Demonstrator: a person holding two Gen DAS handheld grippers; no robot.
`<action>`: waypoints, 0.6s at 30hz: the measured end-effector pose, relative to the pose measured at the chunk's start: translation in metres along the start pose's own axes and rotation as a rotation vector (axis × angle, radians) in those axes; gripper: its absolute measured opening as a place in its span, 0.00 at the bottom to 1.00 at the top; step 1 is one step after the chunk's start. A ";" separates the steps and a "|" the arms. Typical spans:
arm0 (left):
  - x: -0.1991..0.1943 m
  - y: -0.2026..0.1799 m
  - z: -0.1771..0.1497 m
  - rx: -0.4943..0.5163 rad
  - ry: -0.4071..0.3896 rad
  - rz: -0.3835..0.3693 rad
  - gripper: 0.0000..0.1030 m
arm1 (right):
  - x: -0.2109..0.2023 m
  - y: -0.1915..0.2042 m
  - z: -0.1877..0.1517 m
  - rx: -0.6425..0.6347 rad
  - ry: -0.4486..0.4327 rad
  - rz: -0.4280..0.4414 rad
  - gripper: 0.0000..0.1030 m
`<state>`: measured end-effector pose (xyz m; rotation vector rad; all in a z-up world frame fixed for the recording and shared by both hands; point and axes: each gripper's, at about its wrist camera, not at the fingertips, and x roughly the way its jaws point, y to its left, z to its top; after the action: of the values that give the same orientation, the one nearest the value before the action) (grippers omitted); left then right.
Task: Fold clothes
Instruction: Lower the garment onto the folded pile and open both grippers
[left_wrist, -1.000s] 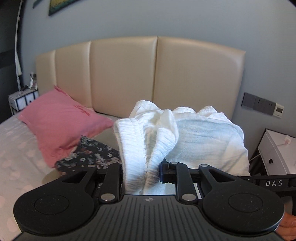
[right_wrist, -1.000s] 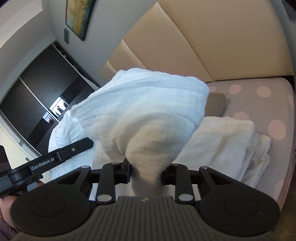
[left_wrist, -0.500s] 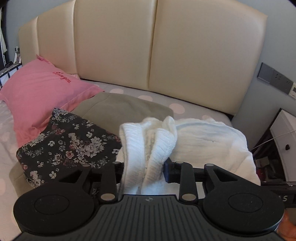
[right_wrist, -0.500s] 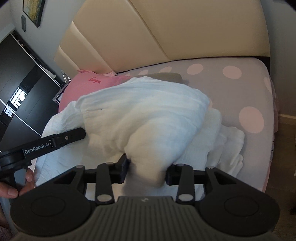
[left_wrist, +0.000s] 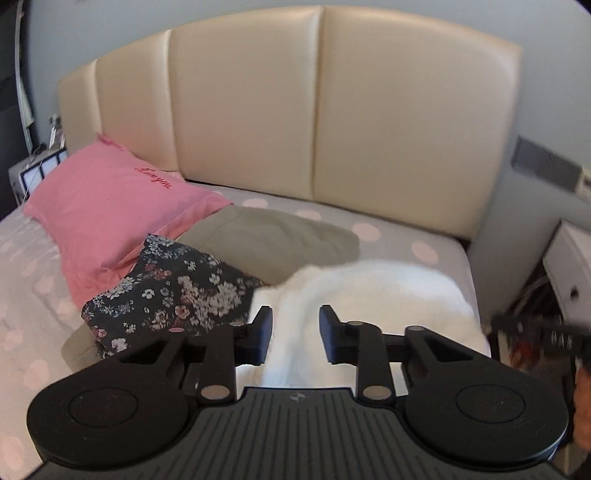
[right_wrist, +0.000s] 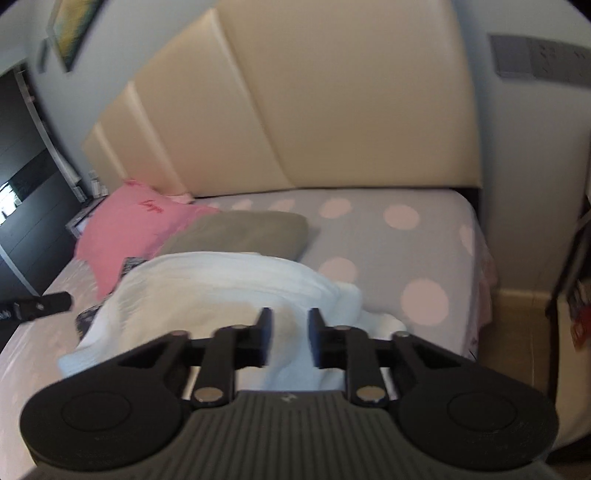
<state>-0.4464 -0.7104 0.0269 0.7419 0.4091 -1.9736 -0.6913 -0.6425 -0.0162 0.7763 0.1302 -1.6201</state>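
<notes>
Jaws of the left gripper (left_wrist: 295, 334): partly apart and closing, white cloth between them; whether the pads press on it cannot be told. Jaws of the right gripper (right_wrist: 290, 338): likewise part-open and closing, a fold of the same cloth between them, contact not clear through the blur

Bed (right_wrist: 424, 236): grey sheet with pale pink dots, flat and smooth, serving as the folding surface; a padded cream headboard (left_wrist: 388, 122), glossy and panelled, stands behind it

White garment (left_wrist: 373, 295): soft, crinkled, gauze-like weave, lying bunched in a low mound on the near corner of the bed, close to its right edge. Both grippers sit at its near edge, one toward each end, likely so that the piece can be laid down evenly or taken up again for a further fold. The fold looks part-way done; the shape is rounded, not yet squared

Pink pillow (left_wrist: 110, 214): smooth cotton, red stitched script, resting to the left against the headboard

Olive cushion (left_wrist: 273, 240): matt, flat, rectangular, lying between the pillow and the white garment

Floral garment (left_wrist: 173, 295): dark fabric with small pale and rose flowers, folded into a rough rectangle, set partly on the pillow and cushion, just left of the white garment; probably a finished item put aside
</notes>
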 end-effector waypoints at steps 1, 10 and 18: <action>0.001 -0.005 -0.007 0.026 0.012 -0.003 0.23 | 0.003 0.005 -0.002 -0.035 -0.008 0.019 0.16; 0.054 -0.004 -0.039 0.072 0.109 0.083 0.23 | 0.048 0.037 -0.011 -0.195 0.038 0.055 0.21; 0.084 0.016 -0.044 -0.007 0.117 0.144 0.23 | 0.101 0.033 -0.008 -0.199 0.111 0.017 0.34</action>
<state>-0.4481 -0.7502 -0.0605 0.8617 0.4200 -1.7996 -0.6576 -0.7305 -0.0661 0.7111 0.3575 -1.5213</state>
